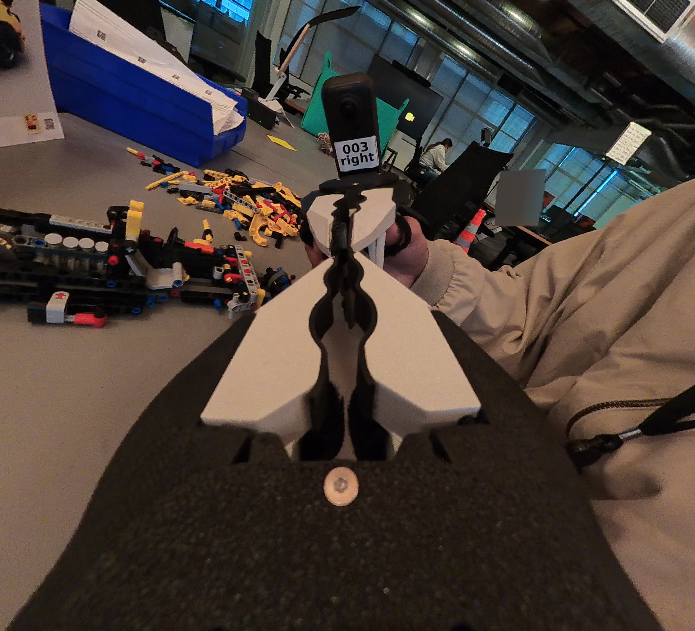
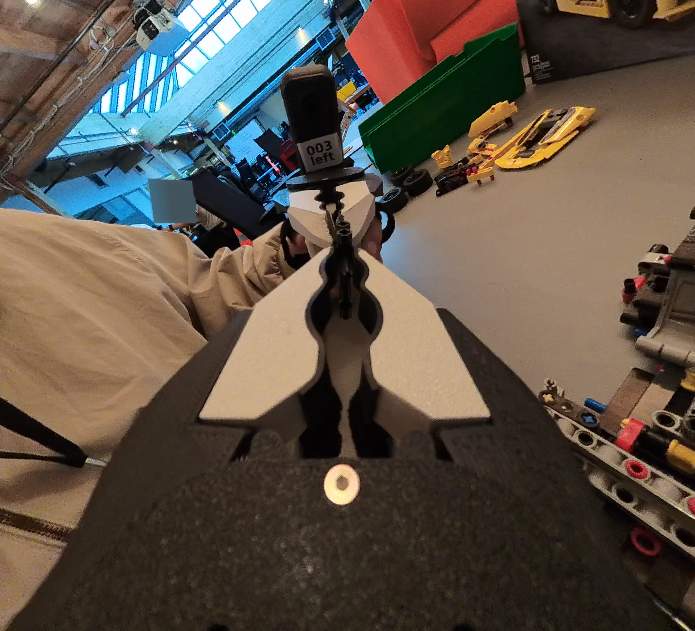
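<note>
My left gripper [image 1: 344, 263] and my right gripper [image 2: 343, 255] are held above the grey table [image 1: 94, 368], tip to tip and facing each other. Both are shut on a thin black rod-like building piece [image 1: 348, 297], which runs through the narrow gap of each pair of fingers and also shows in the right wrist view [image 2: 344, 274]. The right gripper [image 1: 340, 237] appears head-on in the left wrist view, and the left gripper [image 2: 336, 227] appears head-on in the right wrist view. A person's beige sleeve [image 1: 545, 304] reaches to each gripper.
A partly built black chassis [image 1: 113, 267] lies on the table beside a loose pile of yellow, black and red pieces [image 1: 244, 203]. A blue bin [image 1: 131, 97] holds paper sheets. Yellow body panels [image 2: 537, 142], black wheels [image 2: 413, 180], a green bin [image 2: 443, 105] and a car box [image 2: 601, 3] lie farther off. Less than 4 cm separates the two grippers' tips.
</note>
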